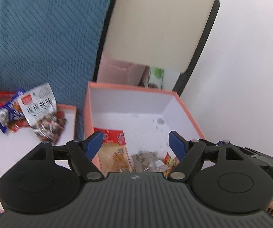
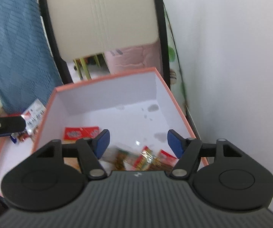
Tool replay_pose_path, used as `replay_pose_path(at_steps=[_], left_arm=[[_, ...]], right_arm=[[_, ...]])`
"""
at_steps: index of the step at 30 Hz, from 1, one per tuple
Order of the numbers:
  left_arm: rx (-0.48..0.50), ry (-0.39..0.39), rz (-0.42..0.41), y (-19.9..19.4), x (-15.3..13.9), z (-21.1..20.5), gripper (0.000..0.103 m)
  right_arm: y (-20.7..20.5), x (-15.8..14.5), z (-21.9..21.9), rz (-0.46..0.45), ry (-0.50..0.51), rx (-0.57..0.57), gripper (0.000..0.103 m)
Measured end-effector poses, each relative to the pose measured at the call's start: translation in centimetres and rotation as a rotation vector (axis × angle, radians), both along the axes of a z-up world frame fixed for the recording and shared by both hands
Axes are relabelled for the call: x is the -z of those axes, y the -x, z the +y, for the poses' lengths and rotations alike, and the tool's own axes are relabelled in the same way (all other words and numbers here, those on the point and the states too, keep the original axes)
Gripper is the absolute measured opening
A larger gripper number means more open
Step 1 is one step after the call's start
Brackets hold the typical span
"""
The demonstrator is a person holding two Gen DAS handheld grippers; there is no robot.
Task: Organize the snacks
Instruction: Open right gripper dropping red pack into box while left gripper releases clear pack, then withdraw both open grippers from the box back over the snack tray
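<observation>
Both grippers tilt down over the orange box [image 1: 183,106]. The left gripper [image 1: 136,144] has its fingers spread, gripping nothing; snack packets [image 1: 115,152] lie between and below them, more packets [image 1: 41,114] on the lid [image 1: 68,114] leftward. The right gripper [image 2: 138,141] is likewise spread, with packets [image 2: 145,158] beneath.

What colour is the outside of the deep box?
Salmon-orange outside, white inside: the deep box shows best in the right wrist view.

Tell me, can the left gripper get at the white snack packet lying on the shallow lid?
Probably yes. The left gripper is open and holds nothing, hovering over the deep box. The white packet lies on top of the pile in the lid, uncovered.
</observation>
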State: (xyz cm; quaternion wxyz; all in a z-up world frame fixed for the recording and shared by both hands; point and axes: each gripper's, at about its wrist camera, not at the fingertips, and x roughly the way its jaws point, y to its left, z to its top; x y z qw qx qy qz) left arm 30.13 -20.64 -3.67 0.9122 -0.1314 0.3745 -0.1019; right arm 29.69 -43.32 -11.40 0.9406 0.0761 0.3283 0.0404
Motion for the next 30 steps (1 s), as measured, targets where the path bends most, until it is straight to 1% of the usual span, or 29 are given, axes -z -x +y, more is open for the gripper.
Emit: replay_pose_path(at_steps=[8,11,14,17,25,30], left_arm=[[-0.044,0.001,-0.133,3.4,-3.4,2.7,0.08],[-0.06,-0.006,-0.175,4.6,-4.0,3.8,0.08],[-0.074,-0.006,-0.203,5.3,-3.9,4.9,0.08],[-0.09,-0.029,-0.209,5.9,-3.6,5.9,0.08],[-0.102,-0.026,-0.228,7.4,-2.8,8.7,0.08],[-0.114,-0.005,-0.242,7.9,-2.5,10.5,0.08]], right_arm=[[1.8,-3.4,2.6,-0.1,-0.035,-0.043,0.069],[2.6,-4.1,3.8,-0.127,-0.031,-0.065,0.069],[3.4,-4.4,5.1,-0.144,-0.034,-0.086,0.069],[4.0,-4.6,6.4,-0.157,-0.029,-0.104,0.069],[5.0,-4.9,9.5,-0.167,-0.018,-0.142,0.069],[5.4,-4.7,11.2,-0.172,-0.012,-0.159,0.069]])
